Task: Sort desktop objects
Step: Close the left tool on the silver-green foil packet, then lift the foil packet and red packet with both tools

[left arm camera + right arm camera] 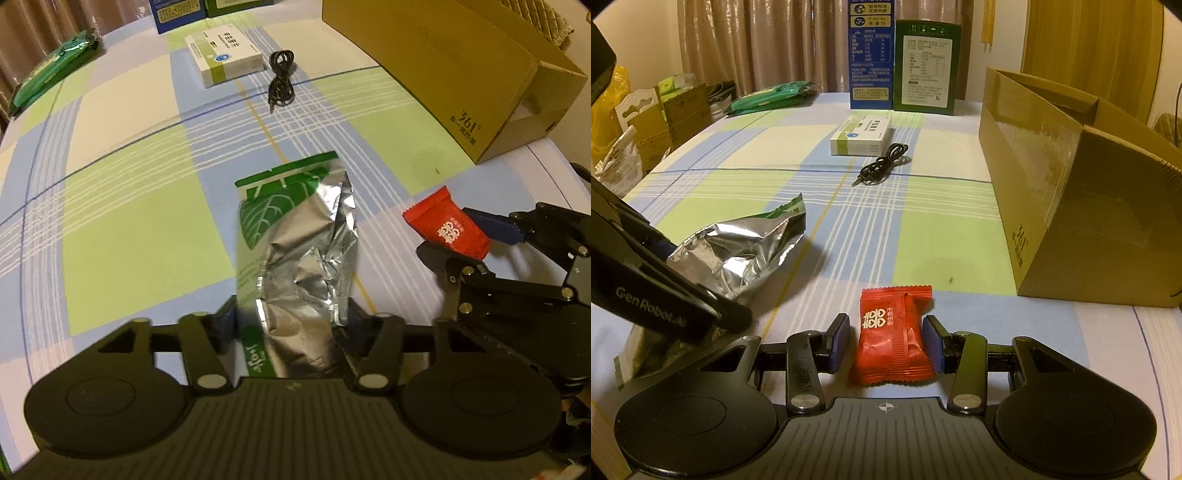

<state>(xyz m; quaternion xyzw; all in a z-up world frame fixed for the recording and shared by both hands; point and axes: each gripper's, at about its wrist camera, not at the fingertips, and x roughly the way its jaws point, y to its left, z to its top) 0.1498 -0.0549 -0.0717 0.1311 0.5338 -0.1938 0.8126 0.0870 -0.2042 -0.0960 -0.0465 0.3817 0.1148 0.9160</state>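
A crumpled silver and green foil pouch (295, 243) sits between the fingers of my left gripper (291, 321), which is shut on its near end; it also shows in the right wrist view (738, 254). A red candy packet (892, 336) lies between the fingers of my right gripper (886, 341). The right pad (932, 343) touches it and the left pad (839, 341) stands slightly off. The packet (447, 225) and the right gripper (461, 240) show in the left wrist view.
An open cardboard box (1071, 192) stands on the right of the checked tablecloth (923, 229). A white medicine box (860, 134) and a coiled black cable (884, 164) lie further back. Two upright cartons (905, 62) and a green packet (772, 94) stand at the far edge.
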